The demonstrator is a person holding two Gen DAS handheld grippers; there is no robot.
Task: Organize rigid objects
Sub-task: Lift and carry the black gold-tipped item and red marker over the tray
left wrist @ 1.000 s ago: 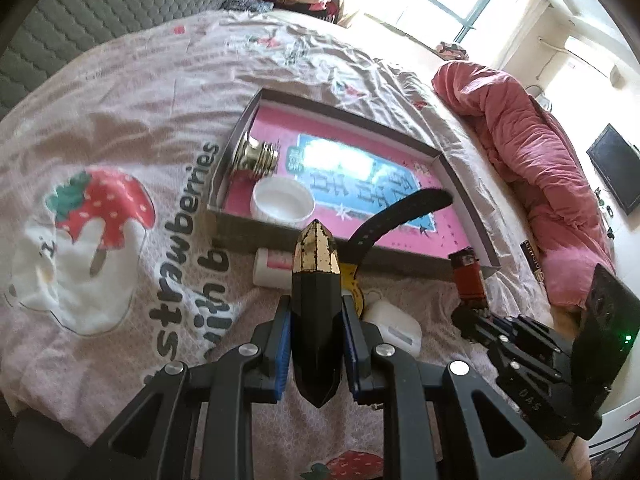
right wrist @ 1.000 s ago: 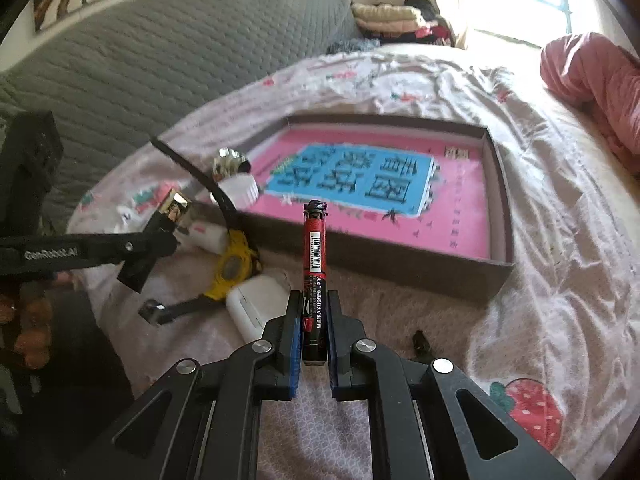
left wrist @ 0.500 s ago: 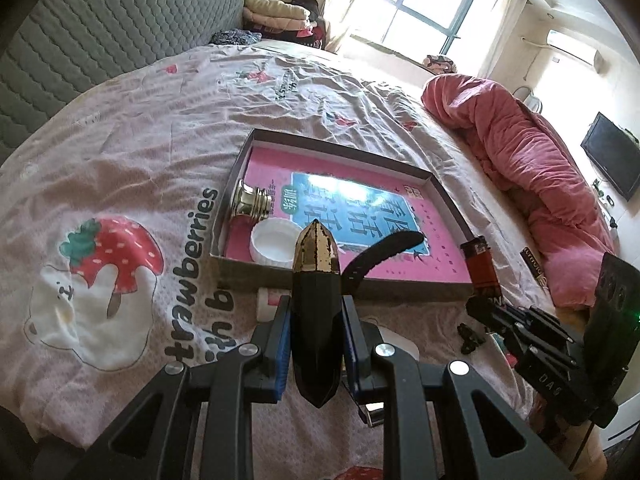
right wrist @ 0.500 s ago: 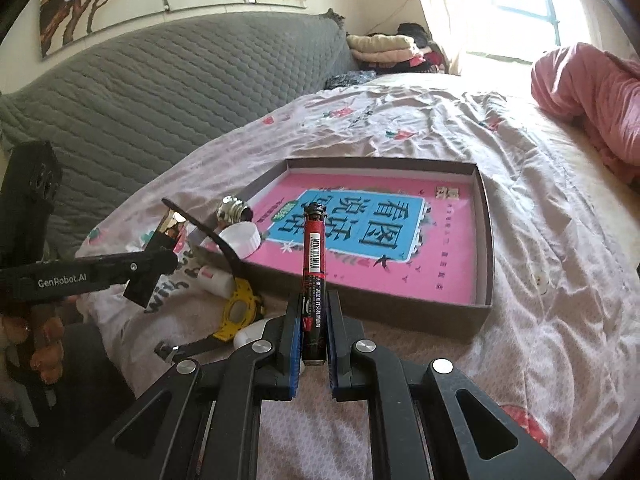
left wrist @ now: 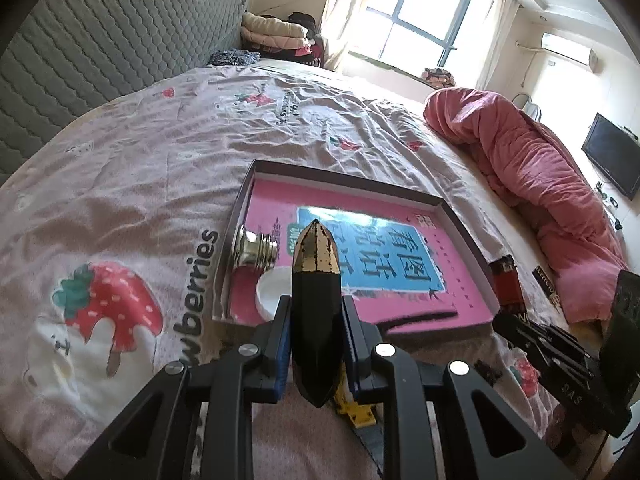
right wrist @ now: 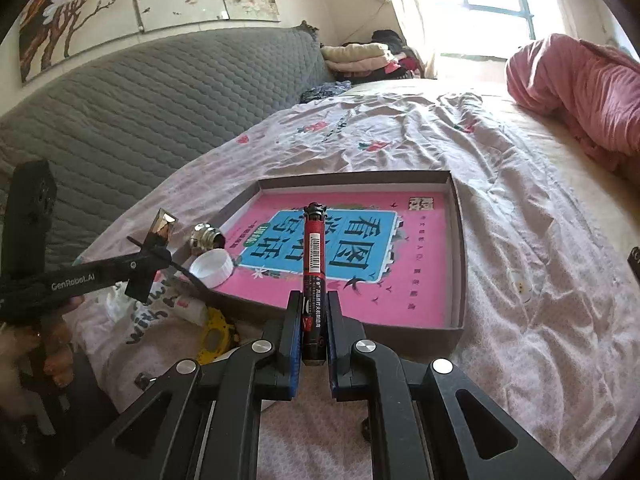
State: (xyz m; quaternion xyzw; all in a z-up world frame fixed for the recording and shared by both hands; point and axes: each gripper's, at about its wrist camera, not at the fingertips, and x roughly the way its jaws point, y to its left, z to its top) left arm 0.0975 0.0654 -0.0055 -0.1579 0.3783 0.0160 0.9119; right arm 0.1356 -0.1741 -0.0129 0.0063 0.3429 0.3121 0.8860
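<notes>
My left gripper (left wrist: 315, 312) is shut on a black faceted tube with a gold tip (left wrist: 316, 280), held above the bed before the pink box (left wrist: 460, 220). It also shows in the right wrist view (right wrist: 154, 256). My right gripper (right wrist: 314, 312) is shut on a red and black marker (right wrist: 313, 256), held upright over the near edge of the box (right wrist: 456, 240). It also shows in the left wrist view (left wrist: 510, 320). Inside the box lie a silver metal cap (left wrist: 254, 246) and a white lid (left wrist: 270, 294).
A yellow watch (right wrist: 214, 336) with a black strap and a small white bottle (right wrist: 192, 312) lie on the strawberry-print bedsheet (left wrist: 120, 200) before the box. A pink quilt (left wrist: 520, 168) lies to the right. A grey padded headboard (right wrist: 140, 112) is at the left.
Both grippers have risen and pulled back with their objects, so the box looks farther and more of the room shows. The watch has slipped mostly below the left gripper.
</notes>
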